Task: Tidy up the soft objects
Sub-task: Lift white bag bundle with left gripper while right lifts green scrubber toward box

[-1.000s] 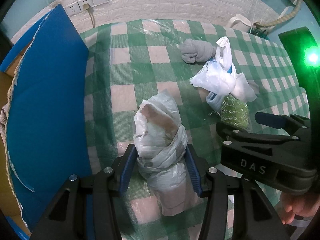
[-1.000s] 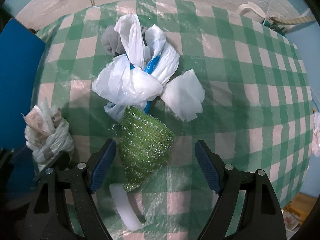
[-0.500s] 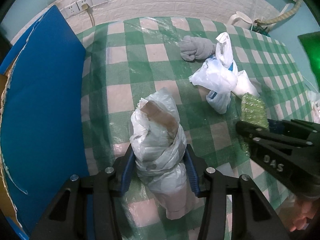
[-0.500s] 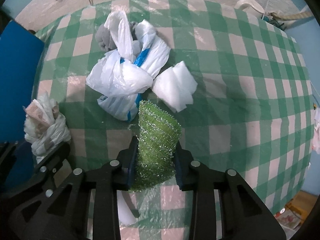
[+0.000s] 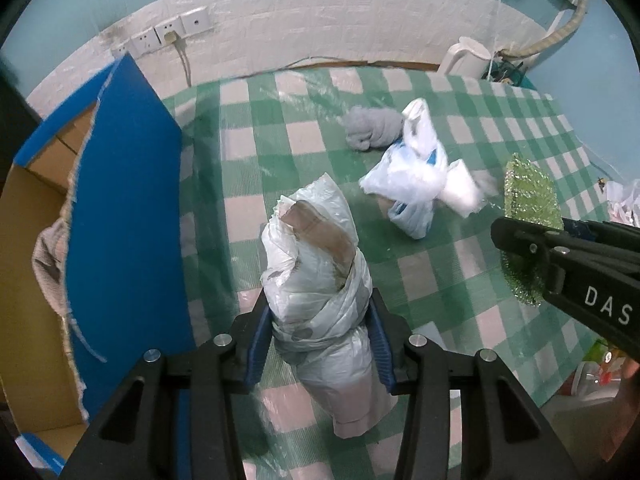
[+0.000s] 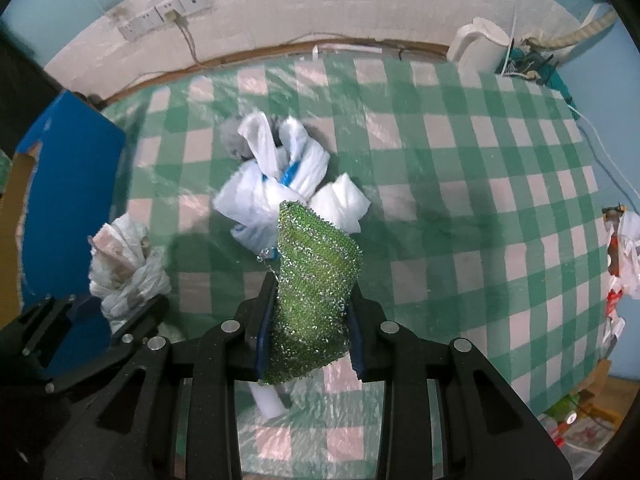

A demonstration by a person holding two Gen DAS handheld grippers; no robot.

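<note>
My left gripper [image 5: 318, 334] is shut on a white plastic bag bundle [image 5: 316, 276] with a brown patch, held above the checked tablecloth [image 5: 256, 168]. My right gripper [image 6: 310, 334] is shut on a glittery green scrubber cloth [image 6: 316, 280], lifted off the table; the cloth also shows at the right of the left wrist view [image 5: 528, 200]. On the cloth lie a knotted white-and-blue plastic bag [image 6: 272, 184], a white pad [image 6: 342, 204] and a grey sock ball [image 5: 370, 130]. The bundle shows in the right wrist view [image 6: 124, 268].
An open cardboard box with a blue flap [image 5: 120, 208] stands at the left, with a towel [image 5: 48, 256] inside. A white kettle [image 6: 480, 46] and cables sit at the back right. Wall sockets [image 5: 172, 34] are behind. A small white roll [image 6: 268, 398] lies under my right gripper.
My right gripper has closed on the green scrubber cloth and lifted it off the table. My left gripper has raised the white bundle a little.
</note>
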